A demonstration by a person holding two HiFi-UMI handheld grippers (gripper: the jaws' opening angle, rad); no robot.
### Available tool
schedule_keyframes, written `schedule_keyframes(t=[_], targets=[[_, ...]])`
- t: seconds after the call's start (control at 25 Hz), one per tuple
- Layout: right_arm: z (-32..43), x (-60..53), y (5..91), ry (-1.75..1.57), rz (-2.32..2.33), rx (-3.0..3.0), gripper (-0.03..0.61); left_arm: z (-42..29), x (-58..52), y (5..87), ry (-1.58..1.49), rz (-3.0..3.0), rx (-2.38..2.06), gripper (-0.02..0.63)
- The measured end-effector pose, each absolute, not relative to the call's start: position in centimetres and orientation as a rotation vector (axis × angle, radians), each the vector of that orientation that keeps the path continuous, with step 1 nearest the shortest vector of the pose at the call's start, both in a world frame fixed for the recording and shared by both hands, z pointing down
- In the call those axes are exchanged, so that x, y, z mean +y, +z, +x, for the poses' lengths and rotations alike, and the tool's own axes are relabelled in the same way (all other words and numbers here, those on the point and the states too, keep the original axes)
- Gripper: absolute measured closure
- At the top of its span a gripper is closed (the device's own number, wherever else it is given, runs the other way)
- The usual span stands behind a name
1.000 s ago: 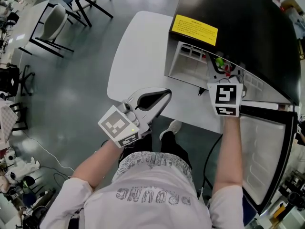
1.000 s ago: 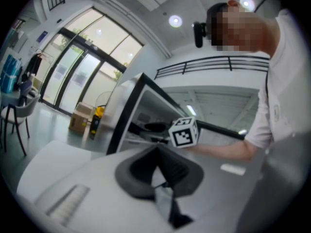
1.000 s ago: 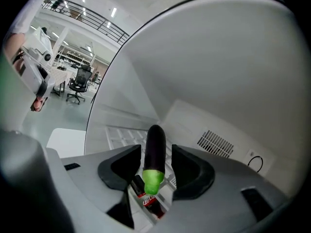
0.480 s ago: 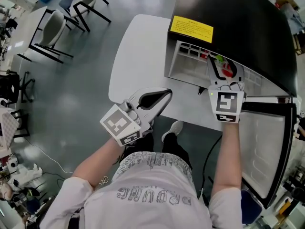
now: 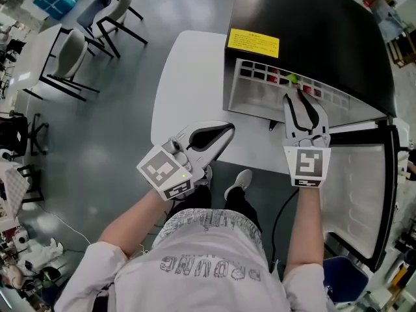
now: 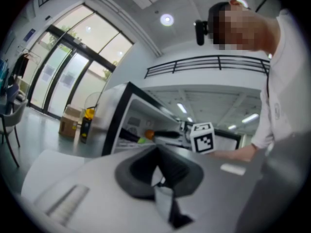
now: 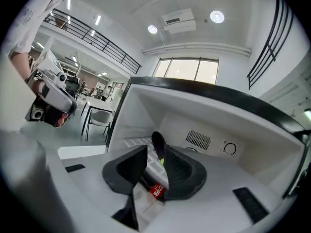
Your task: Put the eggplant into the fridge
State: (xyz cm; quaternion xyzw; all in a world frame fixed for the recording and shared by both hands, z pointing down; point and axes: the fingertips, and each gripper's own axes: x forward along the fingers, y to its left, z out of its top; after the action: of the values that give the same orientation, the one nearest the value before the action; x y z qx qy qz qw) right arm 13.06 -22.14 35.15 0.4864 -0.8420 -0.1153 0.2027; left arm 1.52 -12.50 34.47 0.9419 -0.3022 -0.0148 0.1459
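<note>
Already the eggplant [image 7: 158, 143] sits inside the fridge [image 7: 209, 113]; it looks smooth, firm and light, best gripped mid-body. Right tongs [image 7: 155, 155] are closing on nothing; left tongs [image 6: 157, 153] are pressed together, empty.

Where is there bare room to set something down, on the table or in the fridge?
Free: the white tabletop left of the black mini fridge, up to its rounded edge, and the left end of the fridge's white floor. Crowded: mid-fridge, where the dark eggplant, a red can and a green item sit.
</note>
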Motion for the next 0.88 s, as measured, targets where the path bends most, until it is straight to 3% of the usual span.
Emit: schedule_keyframes(t=[0.36, 0.88], targets=[[12.2, -17.9, 32.0, -0.249, 1.439, -2.465, 0.545, 1.6, -11.8, 32.9, -0.039, 2.763, -0.816, 0.607], [11.2, -14.0, 31.1, -0.174, 1.412, -2.539, 0.568, 1.7, -11.1, 32.2, -0.032, 2.796, -0.787, 0.607]])
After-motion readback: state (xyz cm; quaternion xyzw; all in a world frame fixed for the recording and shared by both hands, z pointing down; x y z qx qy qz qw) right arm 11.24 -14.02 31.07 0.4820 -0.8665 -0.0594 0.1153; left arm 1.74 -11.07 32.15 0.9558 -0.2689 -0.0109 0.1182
